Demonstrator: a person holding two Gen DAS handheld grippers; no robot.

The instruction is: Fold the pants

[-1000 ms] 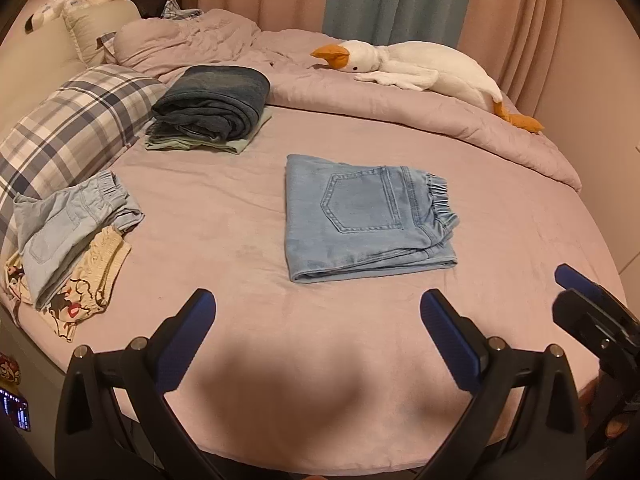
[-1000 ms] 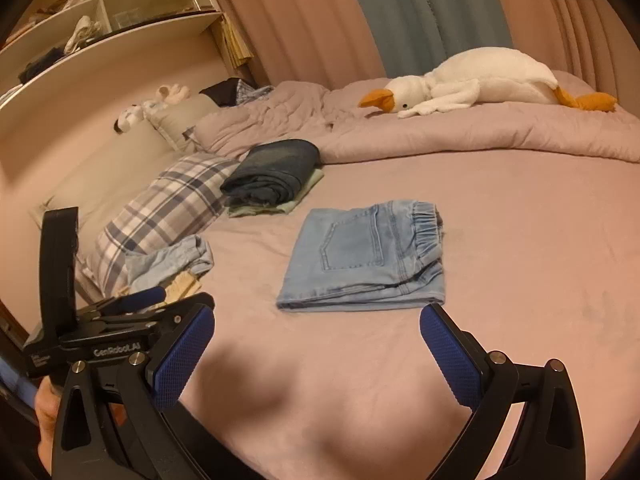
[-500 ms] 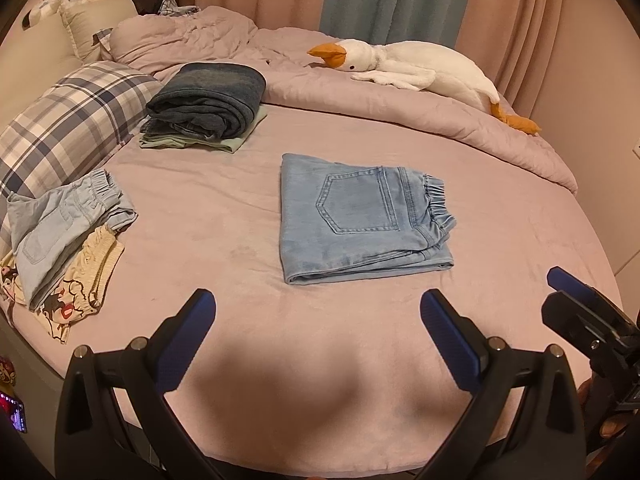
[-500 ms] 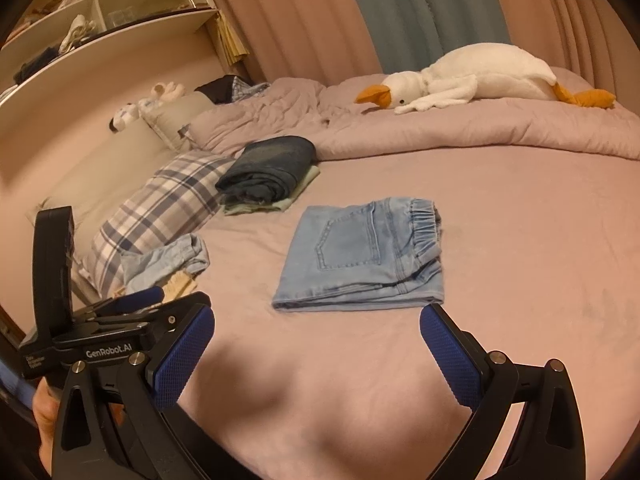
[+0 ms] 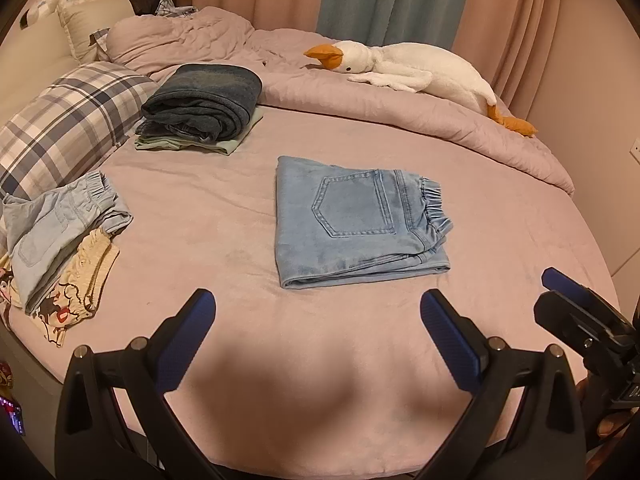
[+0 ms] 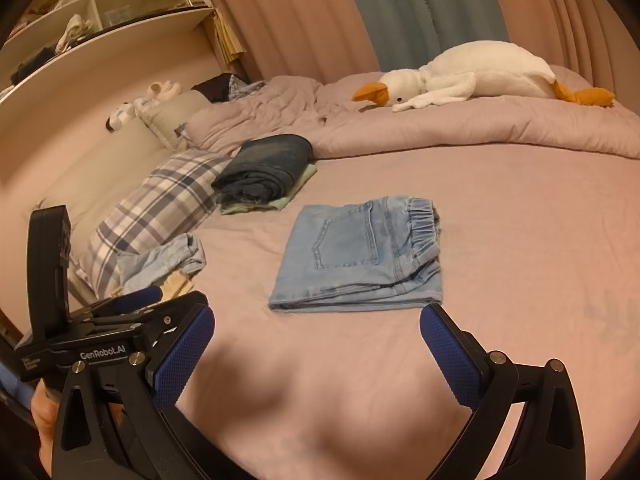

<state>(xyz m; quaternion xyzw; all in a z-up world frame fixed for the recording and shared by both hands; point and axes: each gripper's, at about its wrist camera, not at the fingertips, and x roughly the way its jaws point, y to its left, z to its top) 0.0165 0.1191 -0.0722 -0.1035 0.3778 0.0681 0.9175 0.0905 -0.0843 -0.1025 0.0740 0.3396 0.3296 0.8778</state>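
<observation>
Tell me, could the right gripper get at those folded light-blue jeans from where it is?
Probably yes: the right gripper is open and empty, and only bare bedsheet lies between it and the folded jeans.

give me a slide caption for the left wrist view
Open left gripper hovers over the bed before folded light-blue jeans, holding nothing.

Shelf contents (image 6: 76,32) too small, cartoon-print cloth (image 5: 60,312) partly buried.
</observation>
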